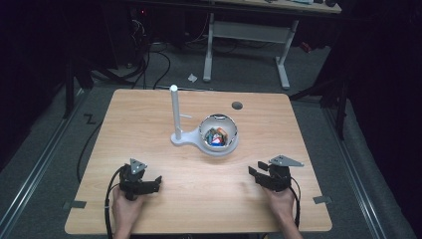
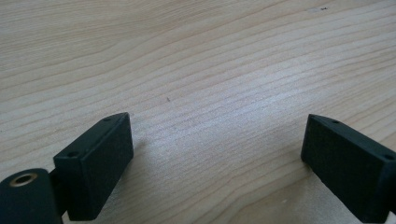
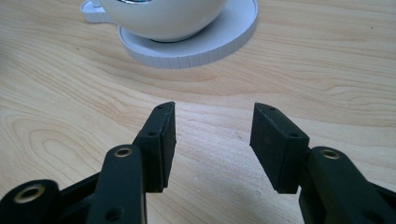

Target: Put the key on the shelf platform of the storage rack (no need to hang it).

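We see a white bowl sitting on the round base of a white stand, near the middle of the wooden bench, with the stand's upright post just to its left. Inside the bowl lies a small heap of colourful pieces (blue, red and orange among them; too small for us to name). The left tongs rest low over bare wood near the front left edge, jaws spread wide with nothing between them. The right tongs sit near the front right, jaws parted and empty, pointing toward the bowl, well apart from it.
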